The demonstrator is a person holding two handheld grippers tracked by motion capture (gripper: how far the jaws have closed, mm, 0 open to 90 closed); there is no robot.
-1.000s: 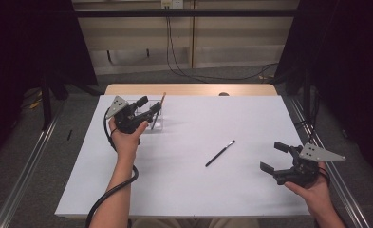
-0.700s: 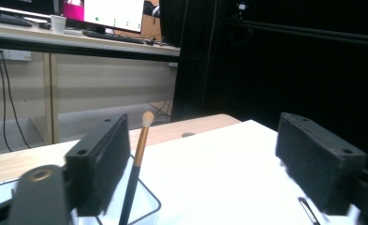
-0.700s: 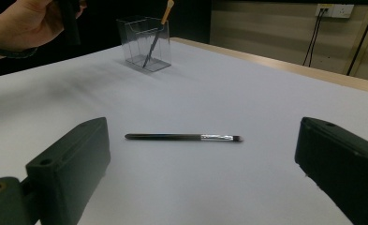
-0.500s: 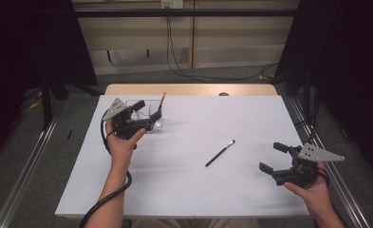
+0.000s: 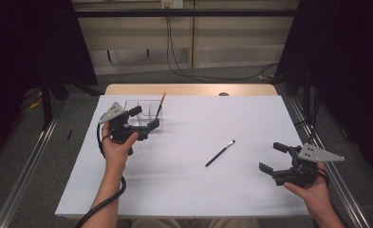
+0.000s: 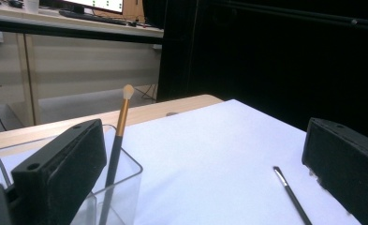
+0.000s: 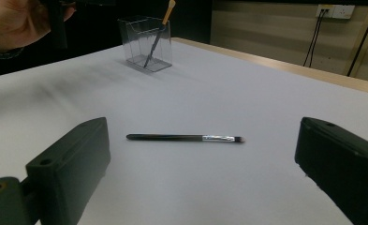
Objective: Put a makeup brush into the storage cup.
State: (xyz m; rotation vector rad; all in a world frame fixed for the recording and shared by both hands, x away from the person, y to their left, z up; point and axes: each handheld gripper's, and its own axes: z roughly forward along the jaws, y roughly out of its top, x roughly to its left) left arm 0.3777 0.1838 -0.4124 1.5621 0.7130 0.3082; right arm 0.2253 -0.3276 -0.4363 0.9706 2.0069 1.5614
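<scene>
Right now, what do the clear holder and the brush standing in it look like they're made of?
The holder looks like clear, glossy hard plastic, perhaps acrylic: you see straight through its walls, and its edges catch light. The brush has a dark smooth handle, a gold band that looks metallic and a pale soft tip; wood or plastic can't be told.

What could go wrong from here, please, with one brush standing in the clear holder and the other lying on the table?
1. The left claw, jaws just opened with nothing between them, hovers right at the clear holder; a careless pull-back might tip it and the gold-handled brush leaning inside.
2. The black brush lies flat on the white table; the open right claw may struggle to pinch so thin a handle.
</scene>
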